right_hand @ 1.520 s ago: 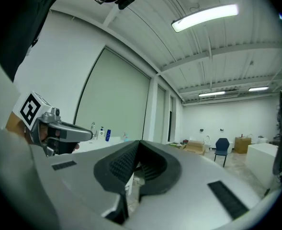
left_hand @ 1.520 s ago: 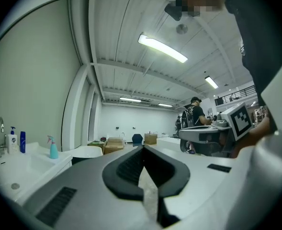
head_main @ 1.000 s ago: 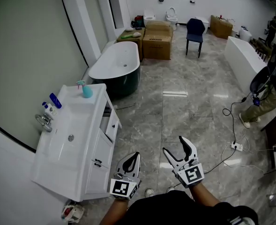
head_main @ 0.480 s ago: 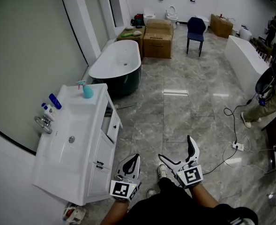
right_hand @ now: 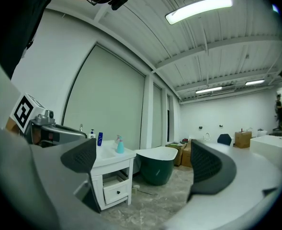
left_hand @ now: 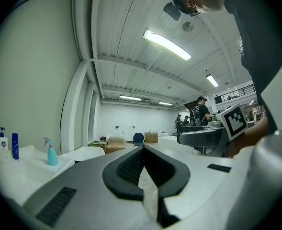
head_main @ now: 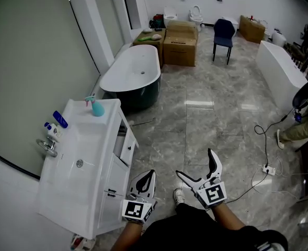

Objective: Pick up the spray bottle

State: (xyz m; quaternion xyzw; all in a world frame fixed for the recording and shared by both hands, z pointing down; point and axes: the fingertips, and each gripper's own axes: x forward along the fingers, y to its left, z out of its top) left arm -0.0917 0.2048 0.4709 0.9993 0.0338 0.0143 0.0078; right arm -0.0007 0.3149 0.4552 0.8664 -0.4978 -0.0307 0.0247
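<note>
Glossy grey marbled floor tiles (head_main: pixel 211 114) run down a long white room lit by fluorescent strip lights (left_hand: pixel 167 44) on a ribbed ceiling. Against the pale green wall panel (head_main: pixel 33 61) on the left stands a white vanity cabinet with a sink (head_main: pixel 88 137), and beyond it a freestanding oval bathtub, dark green outside and white inside (head_main: pixel 130 72). Farther back are brown cardboard boxes (head_main: pixel 180 46), a dark blue chair (head_main: pixel 224 33) and a white toilet (head_main: pixel 196 14).

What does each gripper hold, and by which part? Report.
Nothing. Left gripper shut, empty; right gripper open, empty. The spray bottle stands untouched on the vanity.
</note>
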